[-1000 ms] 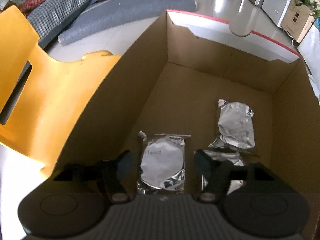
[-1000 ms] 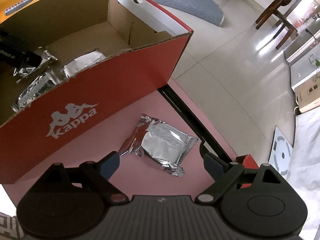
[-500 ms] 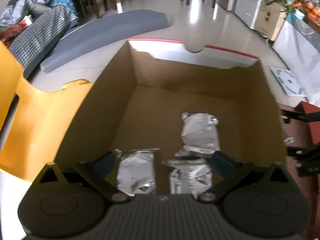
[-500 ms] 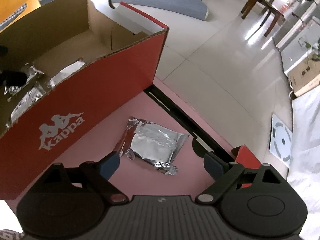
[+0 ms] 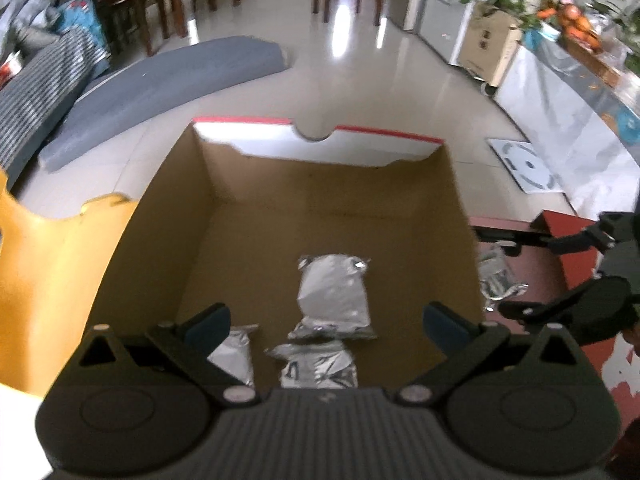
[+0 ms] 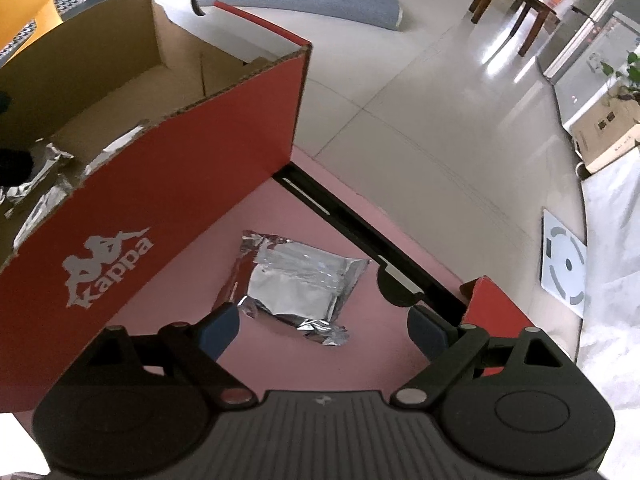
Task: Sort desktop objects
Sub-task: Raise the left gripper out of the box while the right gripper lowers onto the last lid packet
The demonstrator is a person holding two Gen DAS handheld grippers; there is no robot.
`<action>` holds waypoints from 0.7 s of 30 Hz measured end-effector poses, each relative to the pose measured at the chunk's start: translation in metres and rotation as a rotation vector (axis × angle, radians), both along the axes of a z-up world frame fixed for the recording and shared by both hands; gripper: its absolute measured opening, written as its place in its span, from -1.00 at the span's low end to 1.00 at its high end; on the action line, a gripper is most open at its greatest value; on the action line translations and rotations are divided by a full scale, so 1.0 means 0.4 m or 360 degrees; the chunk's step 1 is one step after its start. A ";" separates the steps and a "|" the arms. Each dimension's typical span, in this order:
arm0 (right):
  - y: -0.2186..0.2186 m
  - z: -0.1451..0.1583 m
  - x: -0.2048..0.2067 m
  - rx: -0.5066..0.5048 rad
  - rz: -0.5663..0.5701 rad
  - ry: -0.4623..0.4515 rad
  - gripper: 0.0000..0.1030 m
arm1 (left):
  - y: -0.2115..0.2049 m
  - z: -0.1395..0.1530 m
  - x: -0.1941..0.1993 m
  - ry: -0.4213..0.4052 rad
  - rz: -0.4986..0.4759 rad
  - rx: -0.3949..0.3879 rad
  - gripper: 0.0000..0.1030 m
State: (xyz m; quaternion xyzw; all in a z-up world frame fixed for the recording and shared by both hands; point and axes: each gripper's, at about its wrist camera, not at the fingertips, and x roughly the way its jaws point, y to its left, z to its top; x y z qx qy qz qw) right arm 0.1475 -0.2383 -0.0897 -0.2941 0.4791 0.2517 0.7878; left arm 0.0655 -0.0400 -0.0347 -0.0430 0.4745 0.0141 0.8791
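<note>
Foil packets are shiny, silver and crinkly, with pinched ends. One loose packet (image 6: 298,286) lies flat on the pink worktop (image 6: 192,264), between the blue tips of the right gripper (image 6: 322,326), which is wide open and not touching it. Just past it stands the red shoe box (image 6: 168,184) with a white logo on its side. Inside the brown box, three more packets lie on the bottom: a small one (image 5: 234,354) and a middle one (image 5: 320,366) nearest, then a puffy one (image 5: 334,296) behind. The left gripper (image 5: 326,326) hangs above them, wide open and empty.
</note>
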 end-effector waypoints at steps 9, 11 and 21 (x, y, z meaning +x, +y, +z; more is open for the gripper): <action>-0.027 -0.006 0.026 0.0034 -0.0116 0.0032 0.78 | -0.072 0.006 0.014 -0.0075 -0.0162 0.0032 1.00; -0.032 -0.008 0.033 0.0063 -0.0150 0.0057 0.78 | -0.083 0.004 0.020 -0.0078 -0.0181 0.0021 1.00; -0.033 -0.028 0.055 0.0232 -0.0243 0.0174 0.78 | -0.115 -0.011 0.053 -0.0042 -0.0233 -0.0002 1.00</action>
